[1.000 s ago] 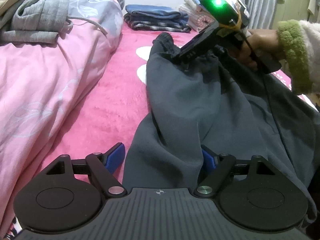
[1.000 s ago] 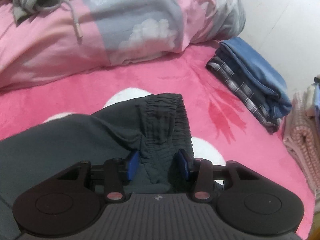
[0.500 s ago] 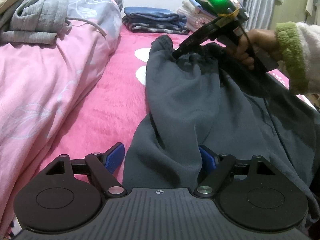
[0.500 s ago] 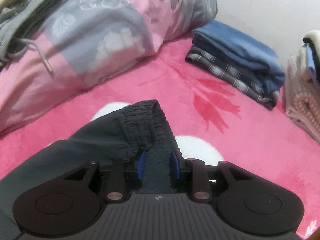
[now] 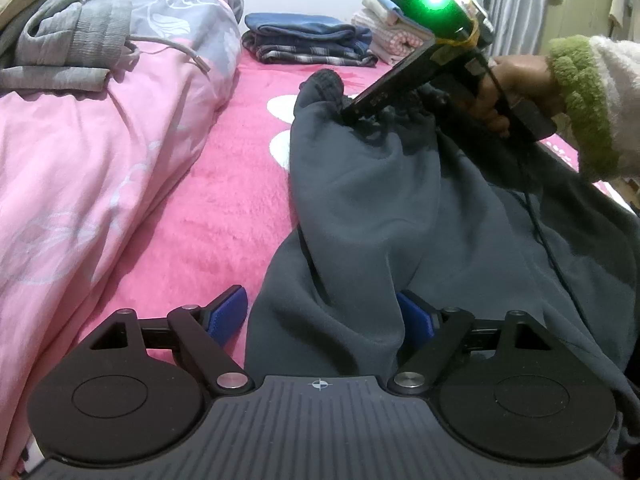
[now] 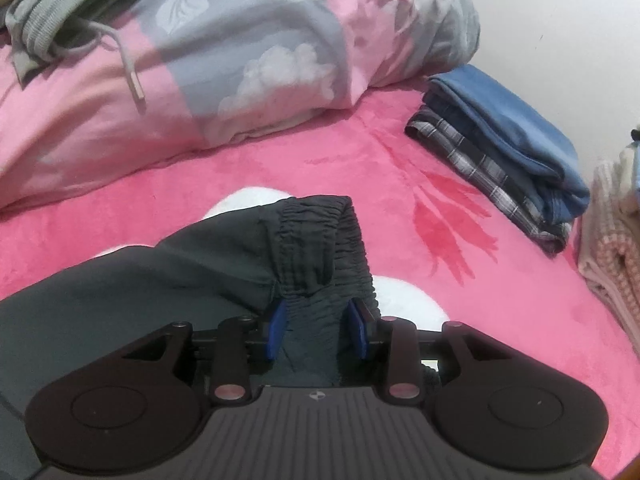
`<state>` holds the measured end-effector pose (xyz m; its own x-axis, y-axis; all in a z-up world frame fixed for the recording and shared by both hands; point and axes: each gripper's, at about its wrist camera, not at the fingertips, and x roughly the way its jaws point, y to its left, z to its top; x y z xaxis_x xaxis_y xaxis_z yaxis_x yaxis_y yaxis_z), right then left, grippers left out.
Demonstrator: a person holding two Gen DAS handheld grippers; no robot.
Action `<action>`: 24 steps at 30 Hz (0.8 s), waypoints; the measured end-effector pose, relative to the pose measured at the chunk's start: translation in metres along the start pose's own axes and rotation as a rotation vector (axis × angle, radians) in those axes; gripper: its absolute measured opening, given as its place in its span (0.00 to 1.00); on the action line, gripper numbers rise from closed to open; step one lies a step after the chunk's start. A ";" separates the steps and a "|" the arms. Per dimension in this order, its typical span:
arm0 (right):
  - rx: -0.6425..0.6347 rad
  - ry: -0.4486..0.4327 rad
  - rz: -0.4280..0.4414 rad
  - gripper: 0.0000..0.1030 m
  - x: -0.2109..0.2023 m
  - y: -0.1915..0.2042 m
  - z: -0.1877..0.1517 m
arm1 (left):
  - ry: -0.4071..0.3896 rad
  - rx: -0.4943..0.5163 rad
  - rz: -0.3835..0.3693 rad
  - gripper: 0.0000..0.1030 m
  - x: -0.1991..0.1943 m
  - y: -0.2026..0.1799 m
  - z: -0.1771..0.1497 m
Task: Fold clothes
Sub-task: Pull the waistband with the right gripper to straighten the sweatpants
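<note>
Dark grey trousers [image 5: 380, 208] lie along a pink bed [image 5: 224, 216], with the elastic waistband [image 6: 316, 236] at the far end, lifted off the cover and bunched into a fold. The right tongs [image 6: 316, 330] are clenched on that waistband: the gathered cloth fills the gap between the blue pads [image 6: 276, 328] and rises in front of them. In the left wrist view the same tongs reach in from the right, a green light glowing on top, held by a hand [image 5: 516, 84] in a white sleeve with a green fluffy cuff [image 5: 580, 100].

The left tongs [image 5: 326, 316] sit at the near end of the trousers. Their fingers stand wide apart, with a thick fold of grey cloth between them; the right pad touches the cloth, the left pad [image 5: 228, 312] is clear of it over the pink cover, so they are released, not gripping.

To the left a pink and grey quilt [image 5: 100, 160] is heaped along the bed, with a grey hoodie [image 5: 68, 48] lying on top, its drawstring hanging down. At the far end, against the wall, lies a folded stack of blue and plaid clothes [image 6: 504, 168], and just right of it a pile of pale folded items [image 5: 388, 28].
</note>
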<state>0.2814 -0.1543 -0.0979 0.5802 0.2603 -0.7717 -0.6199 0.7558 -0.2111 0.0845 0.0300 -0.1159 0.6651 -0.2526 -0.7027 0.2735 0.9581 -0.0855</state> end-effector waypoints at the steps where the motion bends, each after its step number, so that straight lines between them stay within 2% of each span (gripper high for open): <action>1: 0.002 -0.003 -0.001 0.36 0.001 0.001 -0.001 | -0.001 0.001 0.001 0.80 0.000 0.000 0.000; 4: 0.006 -0.012 -0.006 0.34 0.003 0.003 -0.002 | -0.004 0.007 0.006 0.80 0.000 -0.001 0.000; 8: -0.045 -0.038 -0.059 0.14 -0.001 0.016 -0.005 | -0.006 0.009 0.013 0.81 0.000 -0.003 0.000; 11: -0.072 -0.068 -0.125 0.09 -0.006 0.025 -0.006 | -0.009 0.000 0.010 0.80 -0.002 -0.003 0.001; 16: -0.053 -0.105 -0.231 0.08 -0.011 0.016 -0.002 | -0.022 -0.025 0.008 0.80 -0.002 -0.001 0.007; 22: -0.042 -0.075 -0.225 0.09 0.016 0.014 0.003 | -0.012 -0.028 0.025 0.80 0.002 -0.001 0.010; 24: -0.024 -0.072 -0.235 0.15 0.024 0.014 0.003 | -0.007 -0.021 0.032 0.80 0.002 -0.002 0.009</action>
<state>0.2881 -0.1357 -0.1178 0.7457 0.1217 -0.6550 -0.4753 0.7862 -0.3950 0.0914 0.0263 -0.1106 0.6780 -0.2225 -0.7005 0.2371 0.9683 -0.0780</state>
